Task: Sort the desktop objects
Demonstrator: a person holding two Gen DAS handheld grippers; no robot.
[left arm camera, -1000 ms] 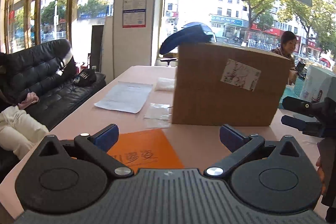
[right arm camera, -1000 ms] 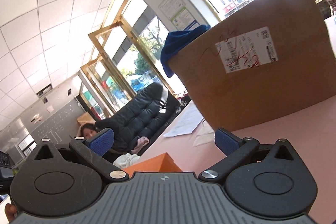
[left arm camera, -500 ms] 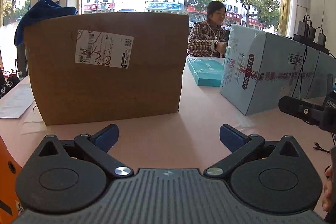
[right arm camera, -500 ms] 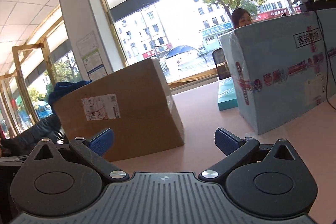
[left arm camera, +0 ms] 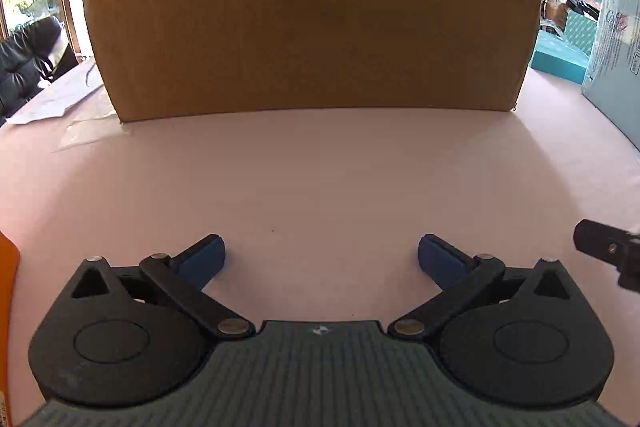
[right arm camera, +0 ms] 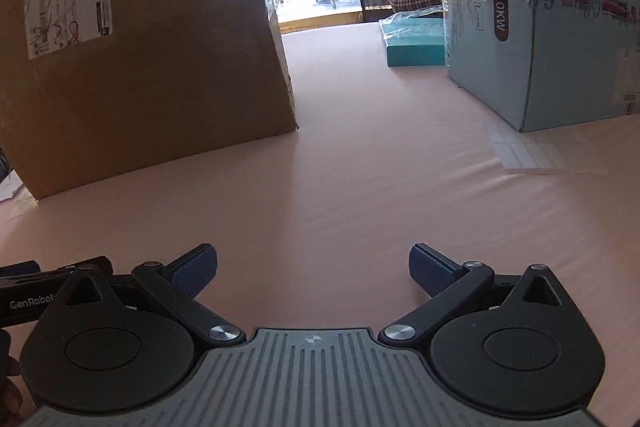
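Item 1. My left gripper (left arm camera: 321, 253), black linkage with blue pads: jaws spread wide, nothing between them, held low over the pale pink tabletop (left arm camera: 320, 179).

Item 2. My right gripper (right arm camera: 313, 267), same build: jaws likewise parted and holding nothing, low over the same surface. Its tip shows at the right edge of the left wrist view, so the two tools sit side by side.

Item 3. Large brown cardboard box with a white shipping label (left arm camera: 312, 19): stands upright on the table straight ahead of the left gripper, near but not touching; ahead and to the left of the right one.

Item 4. Tall light-blue printed carton (right arm camera: 552, 27): ahead and to the right of the right gripper, well apart from the brown box.

Item 5. Flat teal box in clear wrap (right arm camera: 416, 43): lies just beside the carton's far end, beyond both tools.

Item 6. Orange flat item (left arm camera: 8, 279): a sliver at the left gripper's left edge, close by.

Item 7. White papers and clear plastic sleeves (left arm camera: 60, 99): left of the brown box.

Note on handling. Which item is to be sorted where, I cannot tell from this. In my judgement, the large boxes are too broad for these jaws; a flat piece would want a grip on one edge, pads square to it.
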